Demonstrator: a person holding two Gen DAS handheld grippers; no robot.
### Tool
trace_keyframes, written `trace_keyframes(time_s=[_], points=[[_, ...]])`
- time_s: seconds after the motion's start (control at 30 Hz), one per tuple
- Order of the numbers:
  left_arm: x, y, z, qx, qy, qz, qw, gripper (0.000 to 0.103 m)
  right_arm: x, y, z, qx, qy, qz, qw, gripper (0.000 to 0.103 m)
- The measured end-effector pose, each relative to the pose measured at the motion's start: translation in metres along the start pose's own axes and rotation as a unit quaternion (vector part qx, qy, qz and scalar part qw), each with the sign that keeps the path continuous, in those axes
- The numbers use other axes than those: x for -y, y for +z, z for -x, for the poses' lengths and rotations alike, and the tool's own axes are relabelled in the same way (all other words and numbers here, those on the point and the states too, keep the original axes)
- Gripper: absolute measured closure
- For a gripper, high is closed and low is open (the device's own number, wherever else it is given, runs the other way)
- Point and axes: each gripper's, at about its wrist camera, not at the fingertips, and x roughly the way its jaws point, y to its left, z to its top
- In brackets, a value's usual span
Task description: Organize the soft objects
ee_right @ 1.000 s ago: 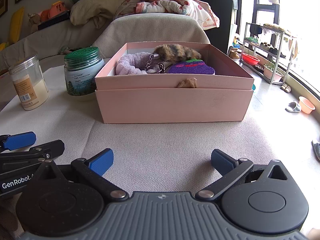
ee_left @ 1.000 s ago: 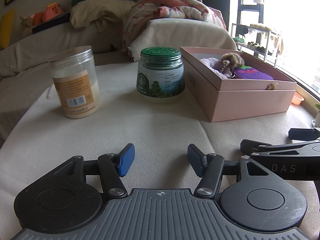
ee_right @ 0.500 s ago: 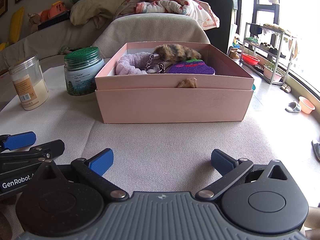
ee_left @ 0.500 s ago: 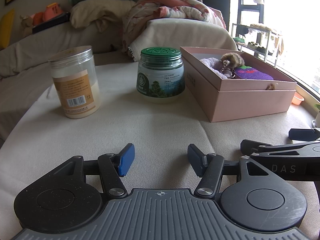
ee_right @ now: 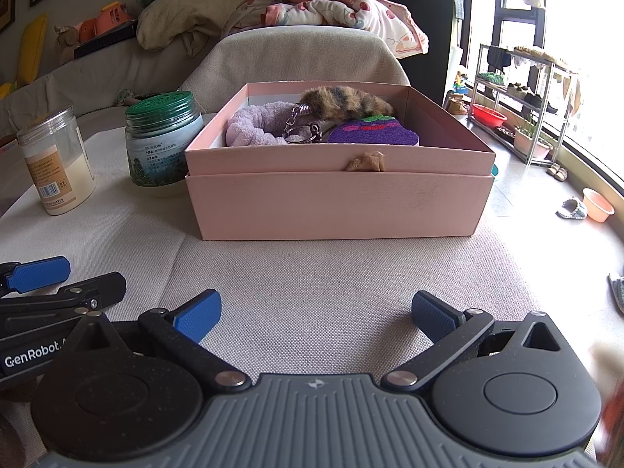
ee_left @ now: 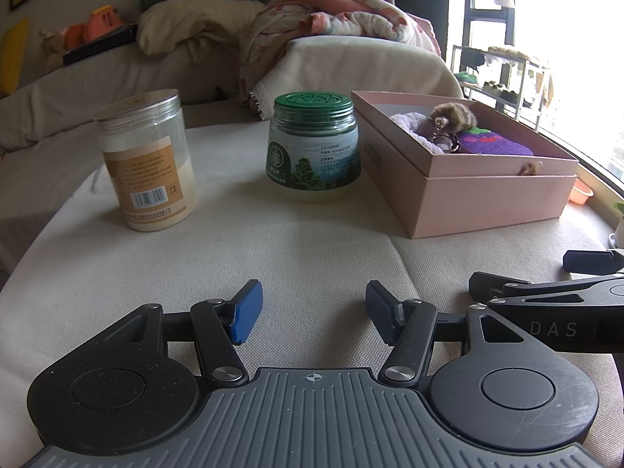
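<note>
A pink box stands on the cloth-covered table, seen too in the left wrist view as the pink box. Inside lie a lilac fluffy scrunchie, a brown striped furry keychain and a purple felt piece. A small tan scrap hangs over the box's front rim. My right gripper is open and empty, low over the cloth in front of the box. My left gripper is open and empty too, left of the box, facing two jars.
A green-lidded jar stands beside the box's left wall, and a clear plastic jar with an orange label stands further left. A sofa with piled blankets lies behind. A metal rack and floor are at the right.
</note>
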Motion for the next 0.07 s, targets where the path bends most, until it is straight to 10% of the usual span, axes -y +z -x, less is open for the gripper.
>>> trace_keyframes(time_s=[0.07], points=[[0.001,0.0002,0.0001,0.0,0.0,0.0,1.0,0.039,0.0,0.0,0.0,0.0,0.0,0.0,1.0,0.0]])
